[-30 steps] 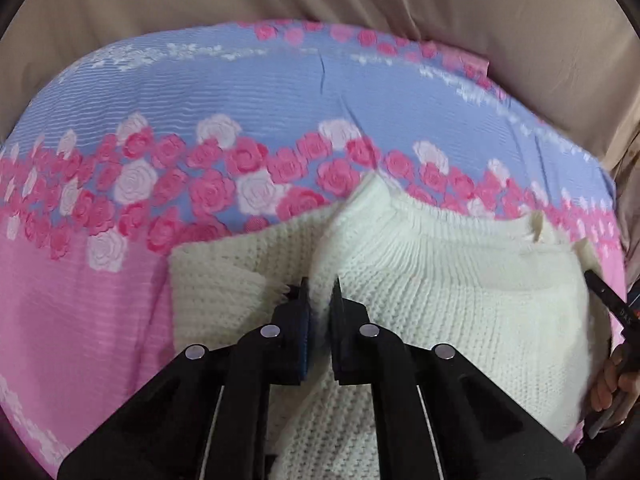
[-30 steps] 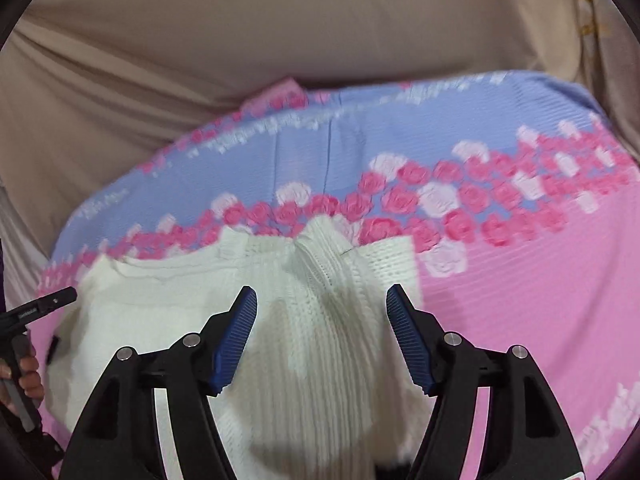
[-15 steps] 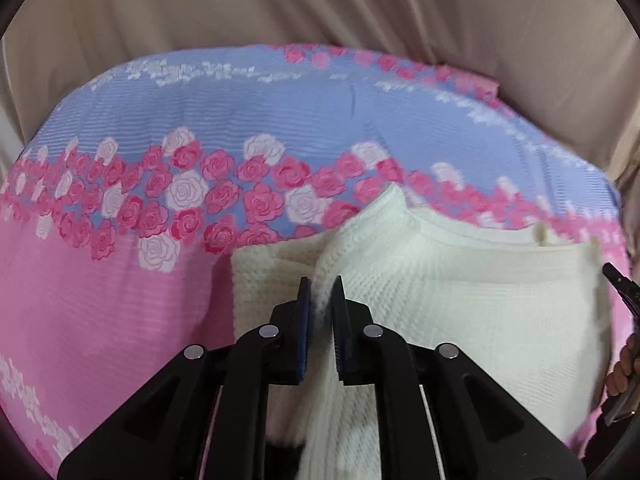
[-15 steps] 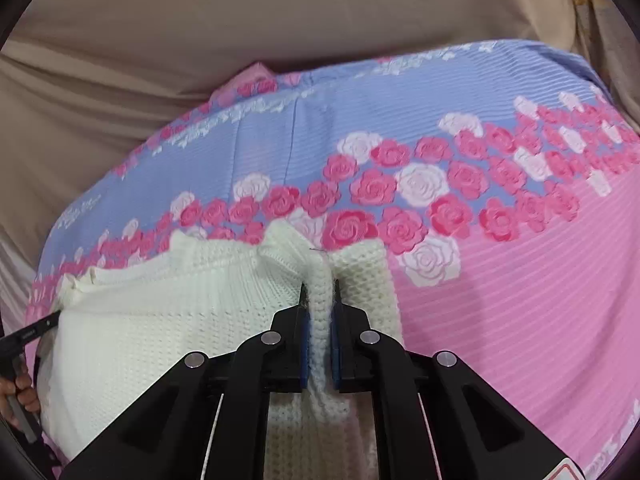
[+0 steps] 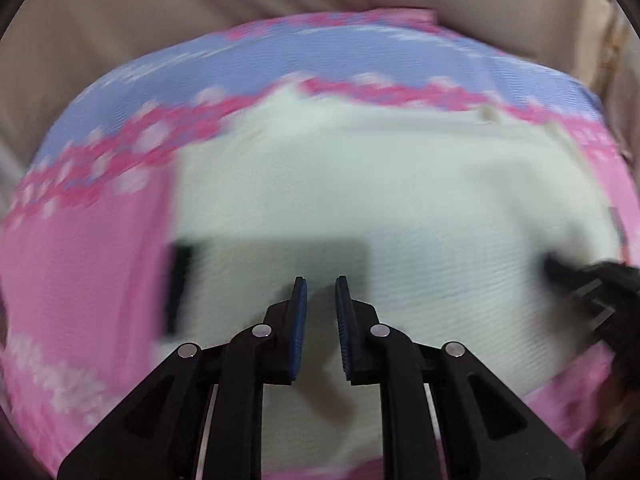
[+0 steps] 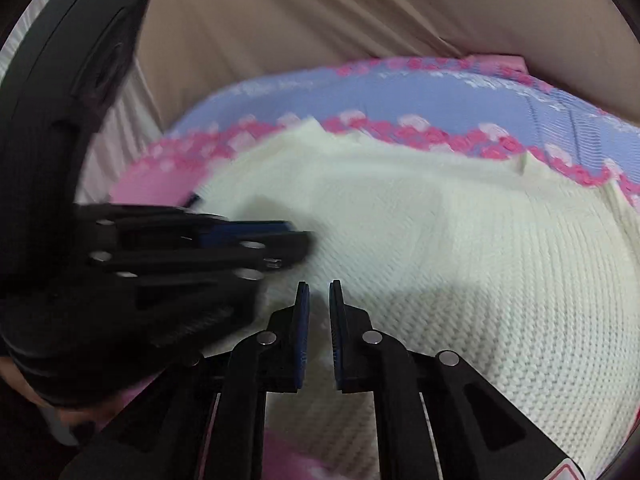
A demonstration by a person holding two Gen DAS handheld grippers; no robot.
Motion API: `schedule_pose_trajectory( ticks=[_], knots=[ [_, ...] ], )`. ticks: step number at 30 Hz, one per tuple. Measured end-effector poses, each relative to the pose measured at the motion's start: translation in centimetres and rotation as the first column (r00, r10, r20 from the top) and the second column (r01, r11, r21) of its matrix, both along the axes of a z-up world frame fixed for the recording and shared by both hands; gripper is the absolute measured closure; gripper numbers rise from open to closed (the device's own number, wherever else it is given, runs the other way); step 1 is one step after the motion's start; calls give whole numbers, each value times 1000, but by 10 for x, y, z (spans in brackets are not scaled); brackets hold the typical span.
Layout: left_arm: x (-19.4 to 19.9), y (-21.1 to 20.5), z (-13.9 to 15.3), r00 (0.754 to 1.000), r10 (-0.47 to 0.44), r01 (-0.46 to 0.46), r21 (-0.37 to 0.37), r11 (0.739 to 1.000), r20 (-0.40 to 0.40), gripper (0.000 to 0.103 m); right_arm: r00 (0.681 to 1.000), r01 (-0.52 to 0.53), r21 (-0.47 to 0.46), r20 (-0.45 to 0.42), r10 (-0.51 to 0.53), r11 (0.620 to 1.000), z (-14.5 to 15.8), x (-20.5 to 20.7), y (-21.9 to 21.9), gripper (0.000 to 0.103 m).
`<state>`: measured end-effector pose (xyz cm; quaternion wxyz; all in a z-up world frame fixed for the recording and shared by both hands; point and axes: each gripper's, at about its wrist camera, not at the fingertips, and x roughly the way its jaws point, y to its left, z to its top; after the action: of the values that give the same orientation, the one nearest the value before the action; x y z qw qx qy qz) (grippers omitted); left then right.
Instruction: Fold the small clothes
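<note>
A cream knitted sweater (image 5: 380, 184) lies spread on the pink and blue rose-print sheet (image 5: 88, 264); it also shows in the right wrist view (image 6: 460, 248). My left gripper (image 5: 321, 292) has its jaws nearly closed, a narrow gap between the blue pads, with sweater fabric in the gap. My right gripper (image 6: 319, 294) stands the same way, with cream knit in its narrow gap. The left gripper also appears in the right wrist view (image 6: 256, 240), lying sideways over the sweater's left part. The left wrist view is blurred by motion.
Beige draped cloth (image 6: 360, 20) hangs behind the sheet. The right gripper's body (image 5: 592, 284) shows at the right edge of the left wrist view. The sheet's pink part (image 6: 160, 184) borders the sweater on the left.
Both grippers have swung across with the sweater fabric. The sleeve fold that stood up earlier now lies flat, and the sweater fills more of both views. The grippers have come close together.
</note>
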<state>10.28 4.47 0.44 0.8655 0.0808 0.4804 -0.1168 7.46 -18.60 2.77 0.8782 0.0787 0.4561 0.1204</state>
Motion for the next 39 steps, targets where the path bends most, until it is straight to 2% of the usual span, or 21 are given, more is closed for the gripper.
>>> schedule_pose_trajectory(
  ticks=[4, 6, 8, 9, 10, 11, 12, 14, 15, 17, 18, 19, 21, 22, 25, 27, 28, 30, 32, 36, 39],
  knots=[
    [-16, 64, 1, 999, 35, -38, -112, 993, -29, 100, 964, 261, 14, -49, -260, 965, -5, -47, -117, 103],
    [-22, 64, 16, 998, 53, -55, -132, 990, -17, 100, 918, 390, -40, -63, -392, 920, -6, -76, -162, 103],
    [-18, 55, 40, 998, 47, -39, -143, 989, 52, 99, 888, 455, 8, -77, -453, 891, -1, -94, -186, 103],
    [-11, 48, 53, 994, 38, -23, -145, 989, 102, 89, 884, 464, 3, -60, -463, 886, 6, -96, -188, 103],
    [2, 41, 62, 991, 35, -17, -141, 990, 132, 65, 884, 467, -14, -19, -467, 884, 17, -93, -185, 100],
    [15, 34, 66, 987, 44, -22, -139, 990, 156, 52, 884, 468, -29, 23, -467, 883, 28, -86, -182, 84],
    [33, 25, 67, 984, 55, -33, -128, 991, 168, 34, 886, 462, -29, 64, -460, 886, 39, -74, -179, 80],
    [60, 12, 57, 987, 56, -42, -101, 994, 148, 32, 894, 439, -4, 101, -437, 898, 48, -42, -178, 49],
    [77, 5, 46, 991, 59, -48, -98, 994, 118, 32, 896, 434, 1, 107, -432, 901, 46, -25, -179, 42],
    [98, 0, 22, 997, 65, -62, -79, 995, 43, 48, 905, 422, -5, 65, -421, 906, 29, 17, -180, 35],
    [103, 2, 11, 998, 55, -55, -101, 993, -9, 85, 909, 416, -3, 30, -416, 909, 17, 35, -180, 35],
    [105, 6, 8, 998, 44, -50, -152, 987, -45, 96, 911, 413, -5, 4, -413, 911, 5, 45, -177, 38],
    [97, 15, 21, 998, 55, -55, -190, 980, -6, 96, 915, 402, -2, -31, -402, 915, -5, 57, -175, 84],
    [91, 19, 31, 998, 60, -54, -197, 979, 27, 96, 915, 403, 38, -10, -403, 915, 2, 55, -176, 94],
    [89, 32, 45, 995, 81, -67, -207, 976, 63, 96, 892, 424, 79, 136, -431, 902, 41, 34, -179, 95],
    [103, 31, 24, 997, 81, -76, -172, 982, 18, 96, 871, 455, 76, 168, -461, 887, 46, 27, -189, 95],
    [111, 29, 8, 996, 86, -89, -158, 983, -27, 96, 874, 467, 55, 126, -470, 883, 33, 32, -198, 95],
    [114, 25, -2, 996, 88, -89, -140, 986, -12, 95, 880, 475, 35, -21, -474, 879, -12, 49, -212, 96],
    [107, 24, 9, 996, 92, -92, -145, 985, -8, 93, 878, 478, 60, -19, -478, 876, -20, 48, -215, 97],
    [57, 17, 55, 988, 86, -74, -90, 993, 131, 93, 858, 508, 40, 73, -509, 861, 23, 24, -205, 93],
    [12, -7, 69, 986, -10, 28, -105, 994, 166, 92, 869, 473, 10, 160, -468, 881, 50, 5, -184, 86]
  ],
)
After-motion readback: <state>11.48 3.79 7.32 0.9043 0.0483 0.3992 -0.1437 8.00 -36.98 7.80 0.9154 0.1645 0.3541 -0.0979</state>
